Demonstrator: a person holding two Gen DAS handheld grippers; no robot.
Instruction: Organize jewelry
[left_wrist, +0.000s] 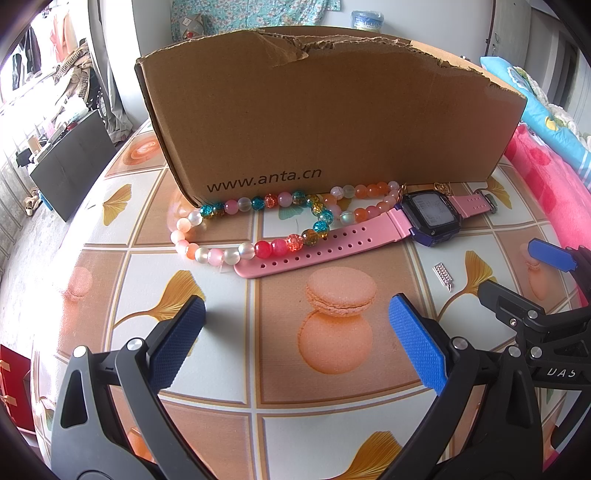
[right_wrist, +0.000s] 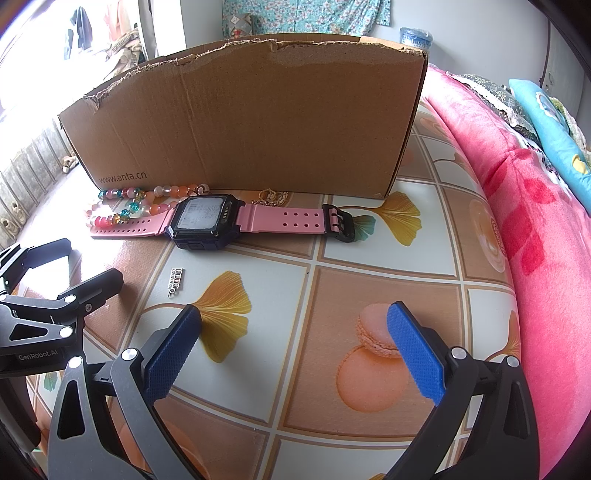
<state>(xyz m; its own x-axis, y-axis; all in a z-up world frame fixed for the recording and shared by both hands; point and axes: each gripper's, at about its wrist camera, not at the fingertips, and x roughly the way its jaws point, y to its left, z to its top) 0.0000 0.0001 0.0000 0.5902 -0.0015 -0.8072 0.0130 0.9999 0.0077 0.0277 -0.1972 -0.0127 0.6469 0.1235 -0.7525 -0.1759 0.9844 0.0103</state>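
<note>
A brown cardboard box (left_wrist: 325, 110) (right_wrist: 251, 118) stands at the back of the table. In front of it lie a coloured bead bracelet (left_wrist: 258, 229) (right_wrist: 125, 206), a pink-strapped watch (left_wrist: 424, 218) (right_wrist: 207, 221), a thin gold chain (left_wrist: 443, 188) (right_wrist: 269, 197) and a small silver charm (left_wrist: 443, 275) (right_wrist: 175, 280). My left gripper (left_wrist: 295, 332) is open and empty, short of the bracelet. My right gripper (right_wrist: 295, 339) is open and empty, short of the watch. Each gripper shows in the other's view, the right one in the left wrist view (left_wrist: 524, 273).
The table (left_wrist: 332, 406) (right_wrist: 369, 258) has a cloth with macaron and ginkgo-leaf prints. A pink blanket (right_wrist: 517, 192) (left_wrist: 546, 188) and a blue pillow (right_wrist: 546, 118) lie to the right. A red box (left_wrist: 14, 391) stands at the lower left.
</note>
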